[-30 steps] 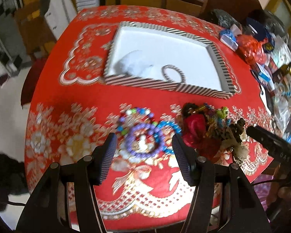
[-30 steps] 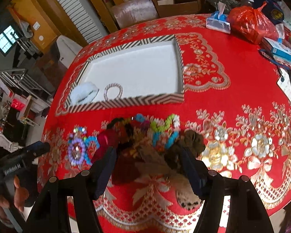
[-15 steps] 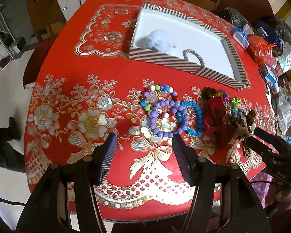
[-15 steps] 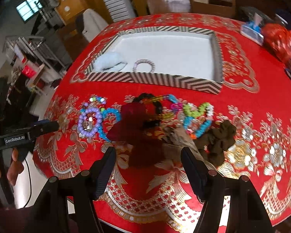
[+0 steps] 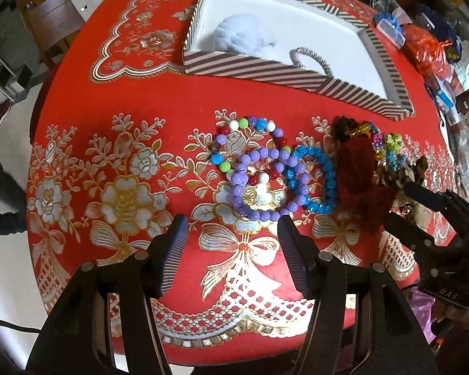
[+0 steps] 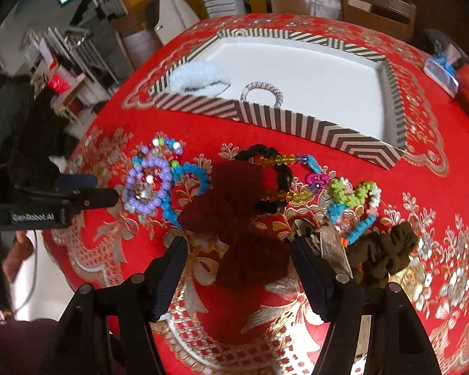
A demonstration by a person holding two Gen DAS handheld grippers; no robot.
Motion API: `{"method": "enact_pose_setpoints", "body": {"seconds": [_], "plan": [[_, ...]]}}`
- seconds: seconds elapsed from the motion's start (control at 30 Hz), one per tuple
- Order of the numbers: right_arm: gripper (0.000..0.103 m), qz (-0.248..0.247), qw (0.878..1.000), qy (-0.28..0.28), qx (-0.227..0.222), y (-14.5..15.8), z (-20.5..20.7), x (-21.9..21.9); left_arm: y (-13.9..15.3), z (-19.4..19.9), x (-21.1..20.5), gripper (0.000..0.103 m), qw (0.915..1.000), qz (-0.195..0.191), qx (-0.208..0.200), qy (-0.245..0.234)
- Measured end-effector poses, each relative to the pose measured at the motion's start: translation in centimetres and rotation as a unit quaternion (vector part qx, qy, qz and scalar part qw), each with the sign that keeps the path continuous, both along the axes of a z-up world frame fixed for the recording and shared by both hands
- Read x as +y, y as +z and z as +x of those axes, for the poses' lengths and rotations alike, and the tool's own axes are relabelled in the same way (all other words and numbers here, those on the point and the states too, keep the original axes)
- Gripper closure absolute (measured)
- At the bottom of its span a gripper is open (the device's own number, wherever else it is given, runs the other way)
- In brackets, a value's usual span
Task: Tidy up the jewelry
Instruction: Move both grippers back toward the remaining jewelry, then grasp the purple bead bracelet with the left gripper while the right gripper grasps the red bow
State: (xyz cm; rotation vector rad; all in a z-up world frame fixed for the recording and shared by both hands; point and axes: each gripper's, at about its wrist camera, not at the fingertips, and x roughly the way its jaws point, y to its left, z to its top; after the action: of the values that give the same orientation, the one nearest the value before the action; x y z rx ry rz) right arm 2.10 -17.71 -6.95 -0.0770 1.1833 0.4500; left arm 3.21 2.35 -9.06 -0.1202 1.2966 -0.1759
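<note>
A striped tray (image 5: 265,72) (image 6: 297,125) holds a pale blue scrunchie (image 5: 244,36) and a thin hair tie (image 5: 312,56). On the red cloth lie a purple bead bracelet (image 5: 265,184) (image 6: 147,184), a multicoloured one (image 5: 250,125) and a blue one (image 5: 325,184). A dark red scrunchie (image 6: 234,212) (image 5: 359,181) lies among mixed hair ties. My left gripper (image 5: 233,240) is open, just short of the purple bracelet. My right gripper (image 6: 239,265) is open around the red scrunchie's near part.
A brown scrunchie (image 6: 384,250) and green and blue hair ties (image 6: 353,197) lie to the right. Bags and boxes (image 5: 434,47) crowd the table's far right. Chairs (image 6: 375,9) stand behind the table. The table edge is close below both grippers.
Both grippers have come lower and nearer to the table. The left now stands right before the purple bracelet, the right over the red scrunchie. Both stayed open.
</note>
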Motion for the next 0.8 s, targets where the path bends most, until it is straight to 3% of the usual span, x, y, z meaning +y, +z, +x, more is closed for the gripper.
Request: {"method": "enact_pose_setpoints", "body": {"seconds": [0.4, 0.5, 0.6, 0.67, 0.73, 0.8], "plan": [[0.039, -0.043, 0.998, 0.051, 0.013, -2.1, 2.0, 2.1, -2.2, 1.9, -1.2, 0.044, 0.9992, 0.018, 0.035, -0.012], [0.049, -0.048, 0.998, 0.031, 0.041, -3.1, 2.6, 1.8, -2.7, 2.5, -1.4, 0.044, 0.9989, 0.023, 0.039, -0.015], [0.060, -0.046, 0.998, 0.005, 0.035, -3.0, 2.8, 1.5, -3.1, 3.0, -1.7, 0.044, 0.9986, 0.027, 0.043, -0.016], [0.075, -0.055, 0.998, -0.010, 0.036, -3.0, 3.0, 1.4, -3.4, 3.2, -2.1, 0.044, 0.9983, 0.026, 0.049, -0.018], [0.083, -0.052, 0.998, -0.015, 0.043, -2.9, 3.0, 1.1, -3.6, 3.4, -2.3, 0.044, 0.9980, 0.024, 0.053, -0.025], [0.085, -0.049, 0.998, -0.016, 0.048, -2.8, 2.8, 1.0, -3.8, 3.3, -2.7, 0.044, 0.9981, 0.022, 0.050, -0.029]]}}
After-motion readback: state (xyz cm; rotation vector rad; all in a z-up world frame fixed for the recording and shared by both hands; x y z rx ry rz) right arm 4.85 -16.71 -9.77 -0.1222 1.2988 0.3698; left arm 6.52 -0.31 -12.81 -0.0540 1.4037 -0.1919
